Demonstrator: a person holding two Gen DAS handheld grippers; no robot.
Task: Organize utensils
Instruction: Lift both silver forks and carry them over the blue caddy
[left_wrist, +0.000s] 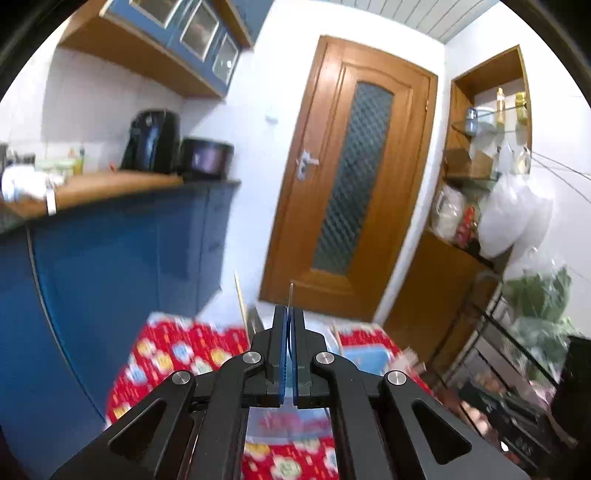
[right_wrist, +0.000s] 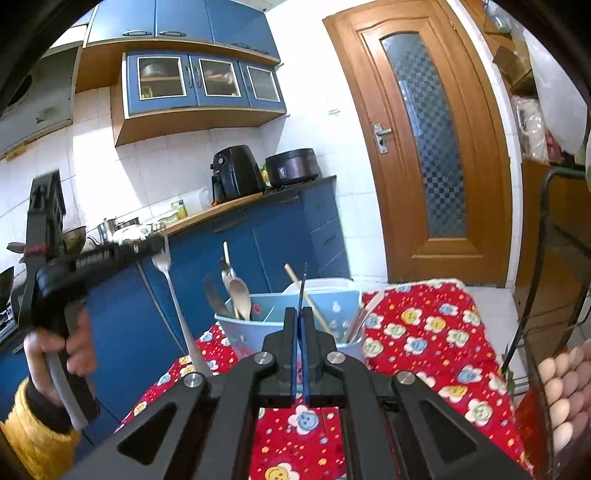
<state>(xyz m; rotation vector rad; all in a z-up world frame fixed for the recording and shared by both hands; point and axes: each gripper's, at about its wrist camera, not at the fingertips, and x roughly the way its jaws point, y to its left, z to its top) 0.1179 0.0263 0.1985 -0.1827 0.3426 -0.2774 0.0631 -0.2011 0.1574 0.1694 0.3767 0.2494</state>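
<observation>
My left gripper (left_wrist: 290, 310) is shut, and a thin metal edge pokes up between its blue pads. From the right wrist view that same left gripper (right_wrist: 159, 242) is held up at the left by a hand, shut on a silver fork (right_wrist: 177, 310) near the tines, the handle hanging down. My right gripper (right_wrist: 300, 312) is shut on a thin dark stick (right_wrist: 303, 284) that points up. Just beyond it a light blue utensil holder (right_wrist: 240, 332) stands on the red flowered tablecloth (right_wrist: 424, 332), with a wooden spoon (right_wrist: 240, 291) and chopsticks (right_wrist: 306, 295) in it. The left fingers mostly hide the holder (left_wrist: 365, 354).
Blue cabinets (right_wrist: 258, 243) and a counter with a black air fryer (right_wrist: 234, 173) and a dark cooker (right_wrist: 293, 166) run along the left. A wooden door (right_wrist: 424, 147) stands behind the table. At the right is a wire rack with eggs (right_wrist: 561, 387).
</observation>
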